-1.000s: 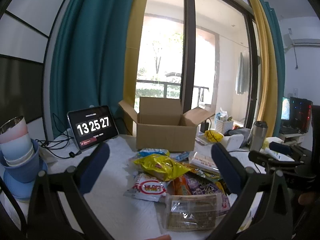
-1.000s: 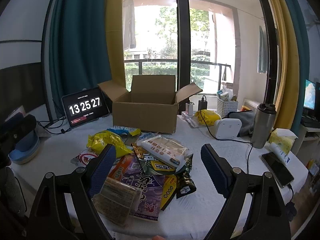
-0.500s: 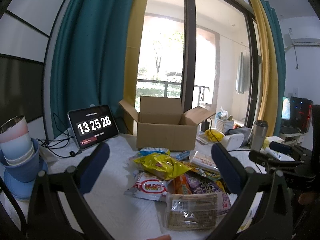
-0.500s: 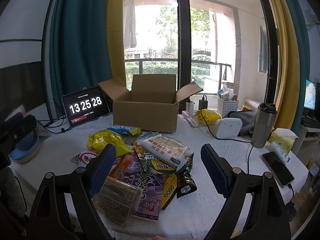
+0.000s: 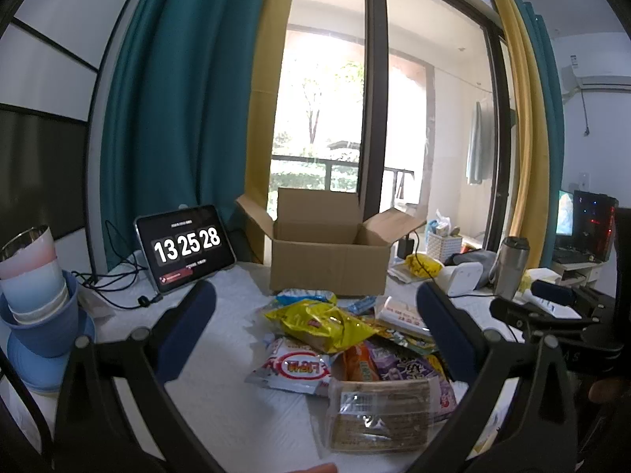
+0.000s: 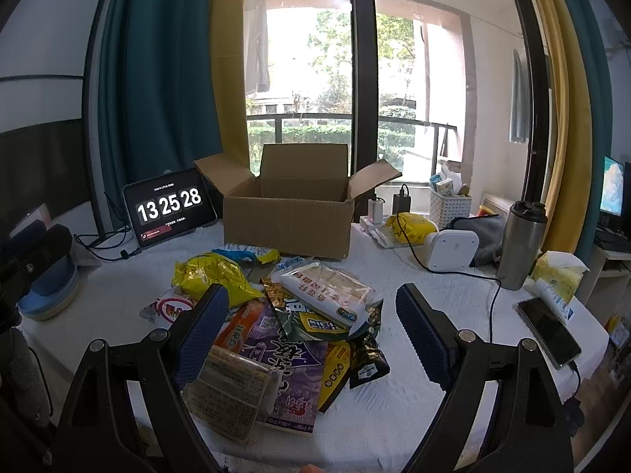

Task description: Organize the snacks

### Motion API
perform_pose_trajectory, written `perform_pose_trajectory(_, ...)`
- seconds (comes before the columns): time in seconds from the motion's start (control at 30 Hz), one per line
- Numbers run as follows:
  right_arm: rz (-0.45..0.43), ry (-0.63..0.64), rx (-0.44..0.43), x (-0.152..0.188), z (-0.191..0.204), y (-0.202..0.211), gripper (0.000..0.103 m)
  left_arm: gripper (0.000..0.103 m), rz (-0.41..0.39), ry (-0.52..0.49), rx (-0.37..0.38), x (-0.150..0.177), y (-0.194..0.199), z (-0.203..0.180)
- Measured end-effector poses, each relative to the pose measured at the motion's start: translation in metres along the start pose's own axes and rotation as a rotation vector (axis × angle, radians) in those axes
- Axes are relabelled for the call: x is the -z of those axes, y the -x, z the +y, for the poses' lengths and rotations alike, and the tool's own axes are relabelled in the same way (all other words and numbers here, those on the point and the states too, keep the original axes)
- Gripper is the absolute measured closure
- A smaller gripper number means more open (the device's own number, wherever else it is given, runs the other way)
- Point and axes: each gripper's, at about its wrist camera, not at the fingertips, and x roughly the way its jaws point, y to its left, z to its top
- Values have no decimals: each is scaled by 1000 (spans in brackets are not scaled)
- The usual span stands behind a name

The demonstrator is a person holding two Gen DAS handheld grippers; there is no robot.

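An open cardboard box stands at the back of the white-covered table. In front of it lies a heap of snack packets: a yellow bag, a white-and-red packet, a purple packet, a white wafer pack and a clear biscuit pack. My left gripper hovers open above the heap. My right gripper is open too, above the near packets. Neither holds anything.
A tablet clock leans at the back left with cables. Stacked blue bowls and cups stand at the far left. On the right are a steel tumbler, a white device, a phone and a tissue pack.
The clock went from 13 25 27 to 13 25 28. The right view has drifted very slightly; both grippers stay open and the snacks have not moved.
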Motion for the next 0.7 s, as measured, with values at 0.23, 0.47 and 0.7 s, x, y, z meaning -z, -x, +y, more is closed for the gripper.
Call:
perform_pose_trajectory(0.23,12,3,-7,3,0,-4,14,0,18,5,-10,6,-3,3)
perform_pose_trajectory(0.47,72,-2,-32,16,1,-22,14,0,102,-4,-33,24,-22,7)
perform_pose_trajectory(0.7,198,1,-96,47,10,-59,14,0,225,-4,-49,54,-49,13)
